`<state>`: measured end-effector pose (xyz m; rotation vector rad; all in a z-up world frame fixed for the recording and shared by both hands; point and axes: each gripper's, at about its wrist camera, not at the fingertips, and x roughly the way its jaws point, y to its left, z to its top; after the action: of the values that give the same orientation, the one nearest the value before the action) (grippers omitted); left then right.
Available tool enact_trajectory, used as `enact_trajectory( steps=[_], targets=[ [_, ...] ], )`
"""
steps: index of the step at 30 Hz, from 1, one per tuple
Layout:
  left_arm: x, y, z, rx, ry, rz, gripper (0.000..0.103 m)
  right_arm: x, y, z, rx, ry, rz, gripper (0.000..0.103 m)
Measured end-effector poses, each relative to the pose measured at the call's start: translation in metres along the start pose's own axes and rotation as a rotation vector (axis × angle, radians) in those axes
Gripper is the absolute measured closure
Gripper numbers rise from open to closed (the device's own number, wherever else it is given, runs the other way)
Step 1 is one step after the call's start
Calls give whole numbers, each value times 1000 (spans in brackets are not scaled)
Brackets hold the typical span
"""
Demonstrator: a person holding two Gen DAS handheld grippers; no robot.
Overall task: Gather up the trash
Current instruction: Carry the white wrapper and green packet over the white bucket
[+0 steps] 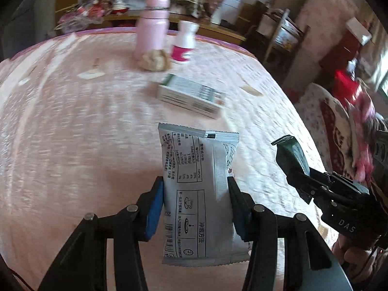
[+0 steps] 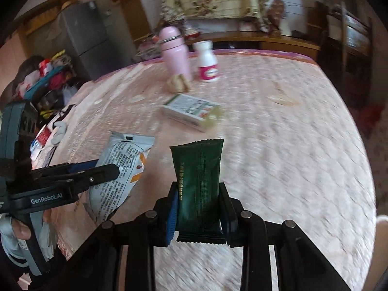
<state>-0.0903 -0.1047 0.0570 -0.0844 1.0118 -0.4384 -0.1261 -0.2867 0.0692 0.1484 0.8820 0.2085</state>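
Observation:
My left gripper (image 1: 195, 194) is shut on a silver-grey snack packet (image 1: 197, 194) with printed text, held upright above the pink tablecloth (image 1: 72, 121). In the right wrist view the same silver packet (image 2: 121, 169) shows at the left between the left gripper's fingers (image 2: 97, 169). My right gripper (image 2: 197, 206) is shut on a dark green sachet (image 2: 197, 181), also lifted off the table. That green sachet (image 1: 292, 155) appears at the right of the left wrist view, in the right gripper (image 1: 300, 179). A crumpled beige paper ball (image 1: 155, 60) lies by the pink bottle.
On the table stand a pink flask (image 1: 151, 26) and a white bottle with a magenta label (image 1: 184, 43); a white-and-green carton (image 1: 191, 95) lies flat in front of them. Small paper scraps (image 1: 91, 75) lie about. A chair with cushions (image 1: 339, 121) is at the right.

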Motion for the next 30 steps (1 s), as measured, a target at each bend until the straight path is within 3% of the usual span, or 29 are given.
enact_trajectory(
  steps=[5, 30],
  targets=[
    [5, -45, -6, 67, 4, -23, 52, -36, -37, -23, 67, -31, -64, 71],
    [60, -232, -25, 298, 100, -228, 52, -127, -183, -107, 380, -82, -302, 70]
  ],
)
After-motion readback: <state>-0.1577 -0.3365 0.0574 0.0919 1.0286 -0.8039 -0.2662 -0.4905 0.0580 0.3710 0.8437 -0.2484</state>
